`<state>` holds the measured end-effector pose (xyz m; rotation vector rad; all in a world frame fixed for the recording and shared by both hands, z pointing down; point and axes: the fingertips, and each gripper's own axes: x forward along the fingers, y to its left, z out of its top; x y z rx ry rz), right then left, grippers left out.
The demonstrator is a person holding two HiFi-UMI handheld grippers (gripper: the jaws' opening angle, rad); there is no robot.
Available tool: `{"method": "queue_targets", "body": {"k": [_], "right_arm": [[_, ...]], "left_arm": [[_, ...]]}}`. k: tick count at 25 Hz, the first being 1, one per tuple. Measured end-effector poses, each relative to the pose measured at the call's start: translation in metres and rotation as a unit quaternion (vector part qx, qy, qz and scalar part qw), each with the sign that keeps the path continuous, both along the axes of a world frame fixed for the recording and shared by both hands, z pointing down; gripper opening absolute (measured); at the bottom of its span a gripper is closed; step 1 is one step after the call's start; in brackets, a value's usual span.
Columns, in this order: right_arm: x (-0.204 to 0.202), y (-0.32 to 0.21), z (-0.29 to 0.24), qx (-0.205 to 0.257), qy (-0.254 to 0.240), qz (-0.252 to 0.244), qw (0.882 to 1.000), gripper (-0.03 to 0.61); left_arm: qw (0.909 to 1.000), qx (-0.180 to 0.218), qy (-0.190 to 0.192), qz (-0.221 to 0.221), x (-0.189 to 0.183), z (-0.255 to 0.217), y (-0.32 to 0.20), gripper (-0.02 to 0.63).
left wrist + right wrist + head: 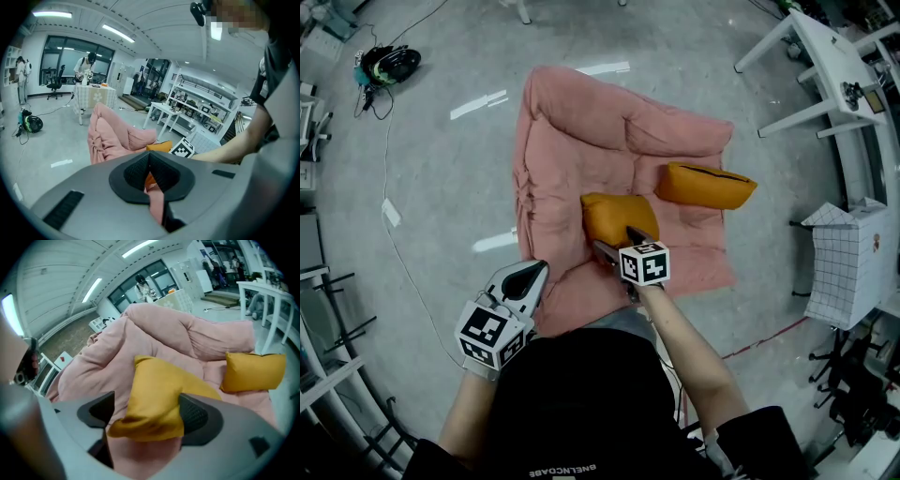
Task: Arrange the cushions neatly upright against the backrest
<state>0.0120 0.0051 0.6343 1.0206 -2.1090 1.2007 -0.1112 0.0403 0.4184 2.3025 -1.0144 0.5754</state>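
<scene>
Two orange cushions, neither squared away yet by our read. Head view, clock centred on the pink sofa: backrest runs across 12 o'clock, seat opens toward 6. Near cushion sits approx mid-seat, well short of the backrest. Our right gripper comes in from 6 o'clock w/ jaws clamped on the cushion's near edge, one pad each side, fabric bunched between them. That reads plainly in the right gripper view. Far cushion is out at 2 o'clock, near the backrest's right end. It looks stood on its long edge, but we can't tell if it touches the backrest or just stands beside it, and it sits skewed vs. the backrest line. Our left gripper hangs at 7 o'clock by the sofa's front-left corner, over the floor. Its jaws are closed to a thin slit w/ nothing between them; only sofa and cushion colour show through the gap. Progress: early to mid. One cushion is gripped but not placed, the other approx in position but not neat. Left to do, as we judge it: carry the near cushion up to 12 o'clock, stand it against the backrest, then straighten the far one beside it.
</scene>
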Motion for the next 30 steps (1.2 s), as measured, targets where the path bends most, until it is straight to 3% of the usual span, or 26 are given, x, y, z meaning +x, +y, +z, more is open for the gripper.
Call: {"method": "queue_targets", "body": {"k": [3,5,7,8,9,12,13,14,16,20,22,24,27,30], "right_arm": [[0.022,0.007,-0.004,0.019,-0.007,-0.065,0.998,0.416],[0.042,0.005,-0.002,0.043,0.019,-0.114,0.992,0.416],[0.054,0.000,-0.001,0.083,0.059,-0.190,0.977,0.416],[0.055,-0.002,-0.002,0.107,0.083,-0.245,0.960,0.416],[0.055,-0.004,0.000,0.131,0.112,-0.310,0.935,0.424],[0.051,-0.003,0.019,0.166,0.189,-0.482,0.839,0.462],[0.049,-0.004,0.027,0.166,0.200,-0.516,0.816,0.463],[0.046,-0.005,0.034,0.165,0.204,-0.538,0.801,0.466],[0.038,-0.006,0.043,0.155,0.194,-0.564,0.788,0.468],[0.020,-0.001,0.051,0.141,0.169,-0.580,0.784,0.468],[0.013,0.000,0.053,0.144,0.170,-0.571,0.790,0.464],[0.008,0.000,0.052,0.143,0.166,-0.548,0.807,0.398],[0.008,0.002,0.047,0.124,0.143,-0.496,0.848,0.309],[0.009,0.007,0.042,0.104,0.116,-0.451,0.879,0.287]], "left_arm": [[1.0000,0.003,0.000,-0.002,0.005,0.000,0.003,0.012],[1.0000,0.004,-0.002,-0.005,0.009,0.001,0.005,0.012],[0.9999,0.004,-0.004,-0.009,0.011,0.001,0.009,0.012],[0.9999,0.004,-0.006,-0.011,0.011,0.001,0.011,0.012],[0.9999,0.004,-0.008,-0.014,0.011,0.001,0.013,0.012],[0.9995,0.003,-0.015,-0.027,0.010,0.003,0.018,0.012],[0.9993,0.003,-0.016,-0.032,0.009,0.003,0.020,0.012],[0.9991,0.003,-0.018,-0.038,0.009,0.003,0.022,0.012],[0.9986,0.003,-0.021,-0.048,0.007,0.003,0.025,0.012],[0.9977,0.004,-0.024,-0.063,0.004,0.004,0.029,0.012],[0.9974,0.003,-0.025,-0.068,0.002,0.005,0.031,0.012],[0.9970,0.003,-0.026,-0.073,-0.001,0.006,0.032,0.012],[0.9966,0.002,-0.026,-0.078,-0.005,0.007,0.035,0.012],[0.9961,0.001,-0.025,-0.084,-0.009,0.008,0.036,0.012]]}}
